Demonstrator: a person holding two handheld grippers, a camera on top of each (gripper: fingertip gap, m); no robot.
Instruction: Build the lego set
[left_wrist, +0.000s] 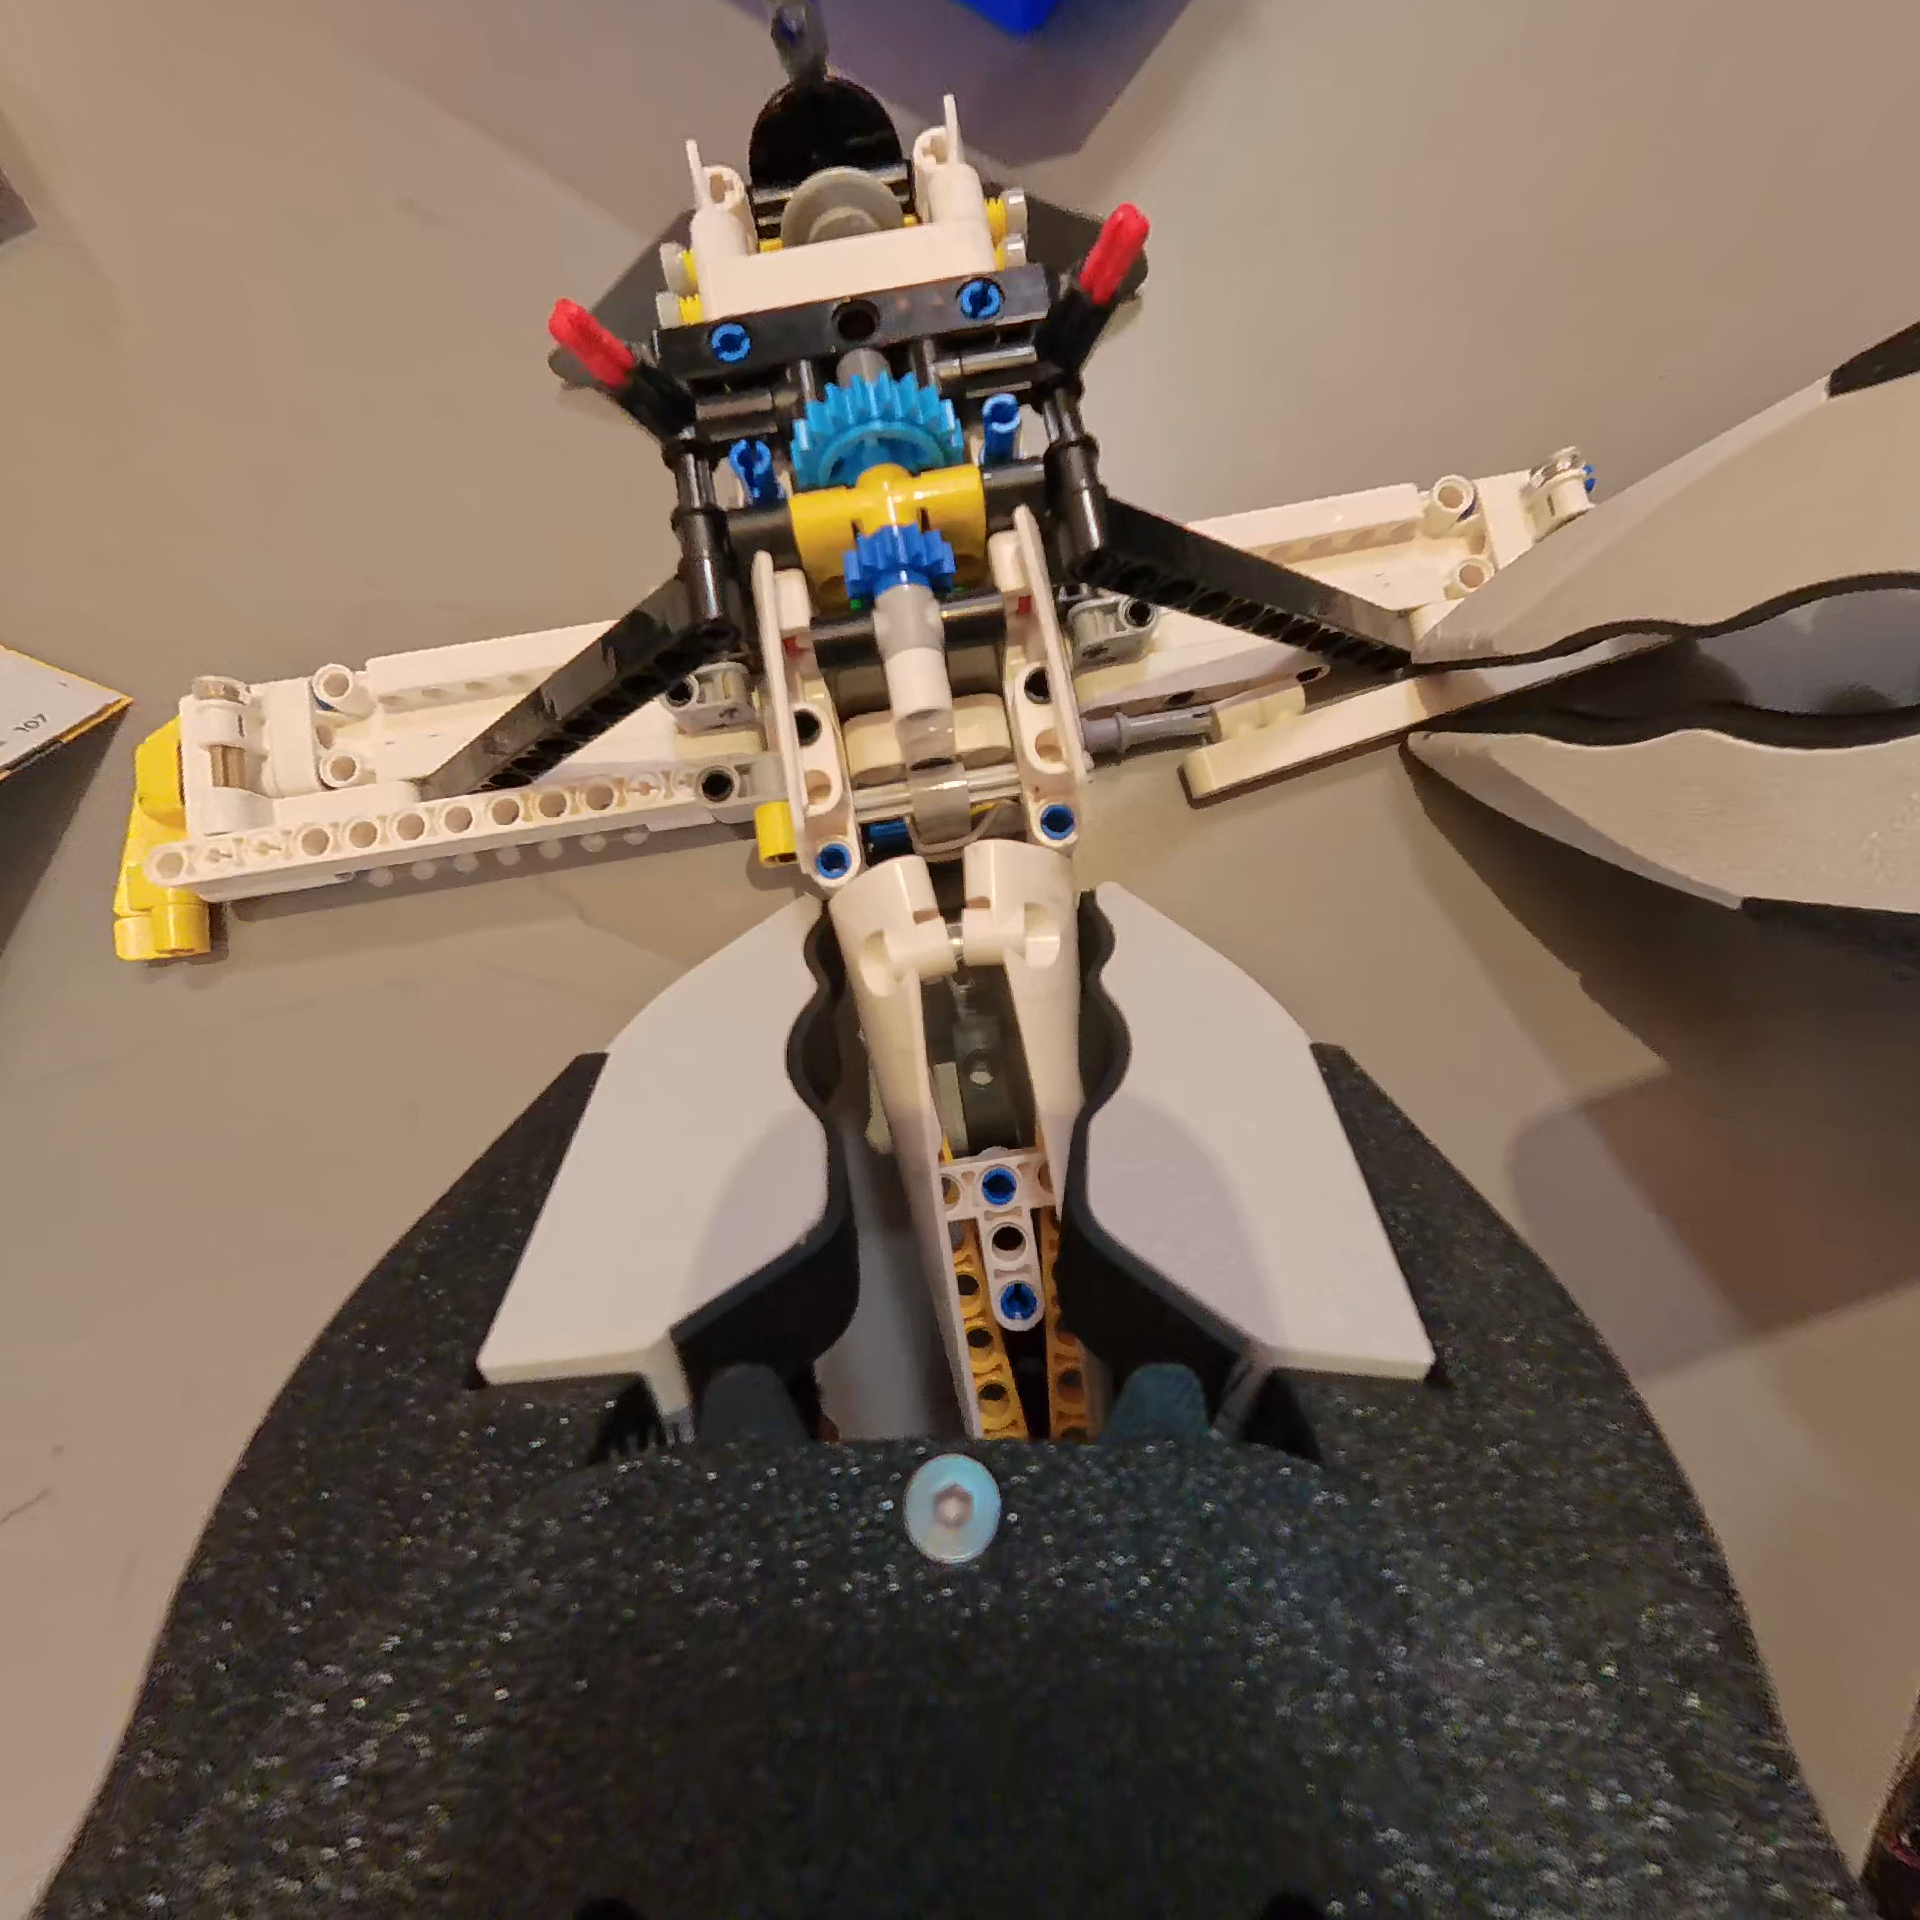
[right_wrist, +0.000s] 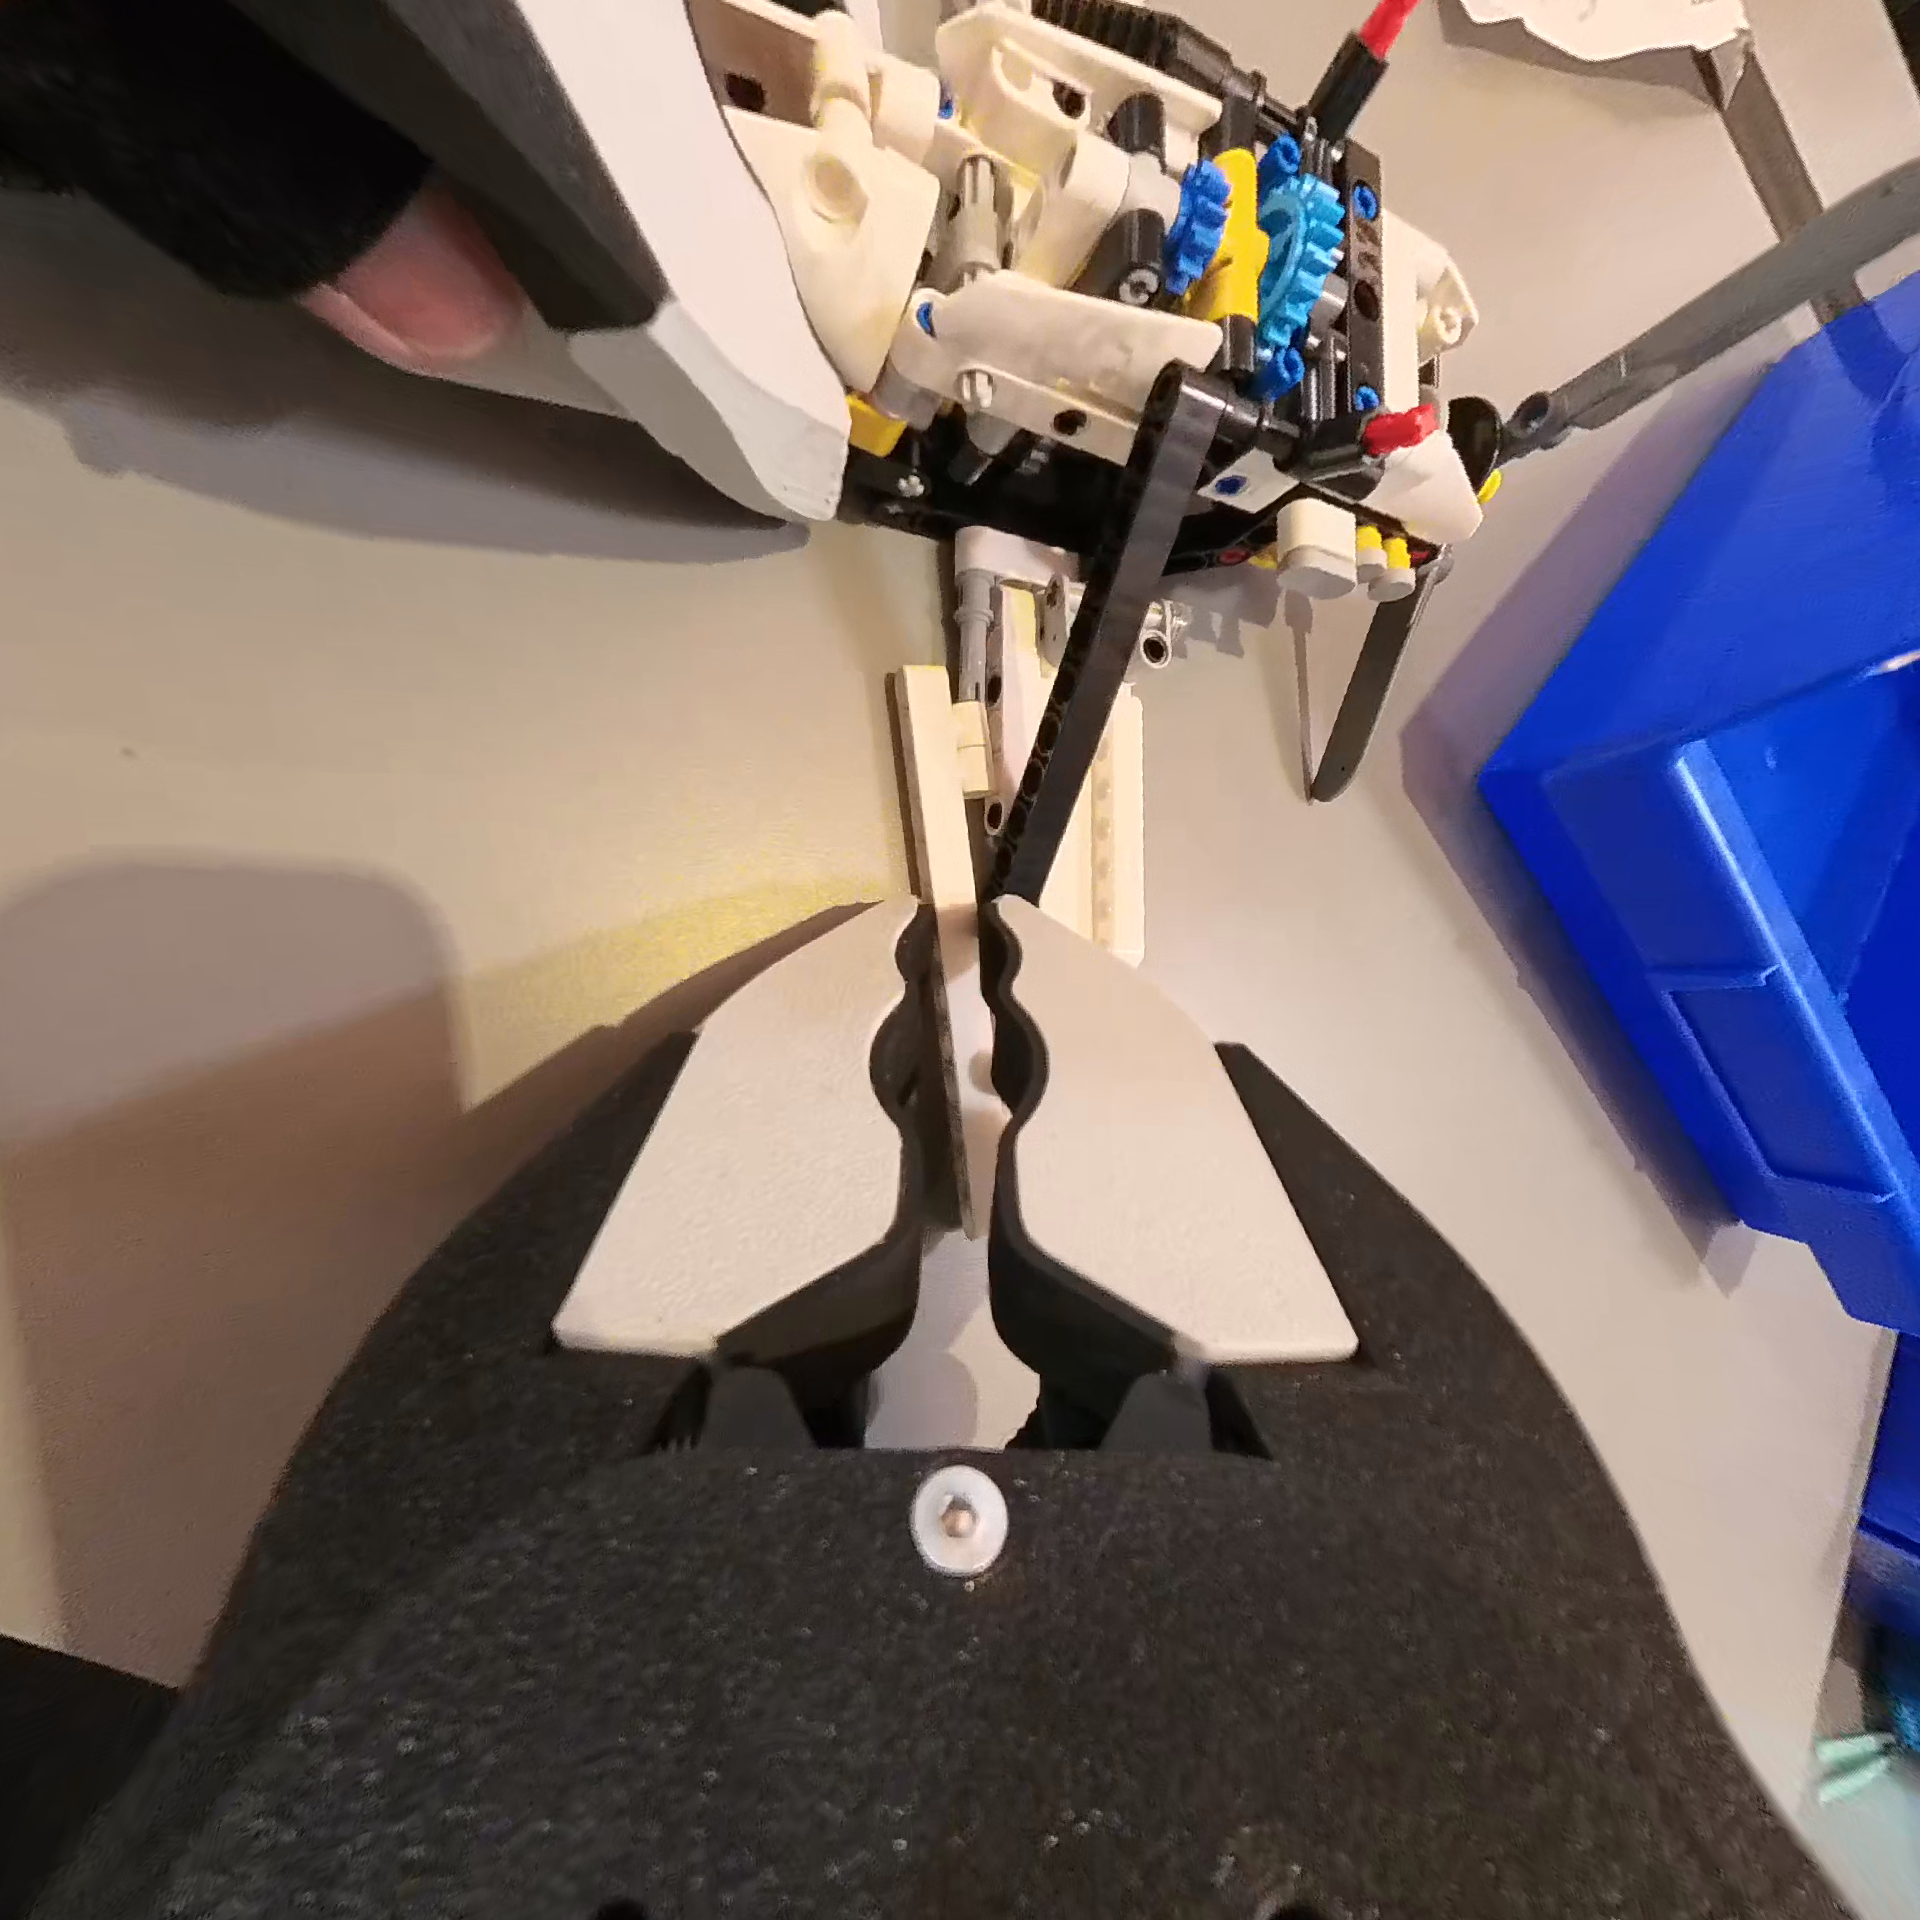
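Gripping model plane's (left_wrist: 883, 540) tail, left tongs (left_wrist: 961, 925), right tongs (right_wrist: 951, 914) pinching its wing flap (right_wrist: 940, 810).

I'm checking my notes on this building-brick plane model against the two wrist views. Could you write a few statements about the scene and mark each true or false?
1. The left gripper is closed on the white tail section of the plane model. True.
2. The right gripper hovers open, clear of the model. False: its fingers pinch a thin cream panel at the wing's edge.
3. Two blue gears sit on the model's centre line. True.
4. A red bin stands beside the model. False: the bin is blue.
5. The wingtip farthest from the right gripper carries yellow pieces. True.
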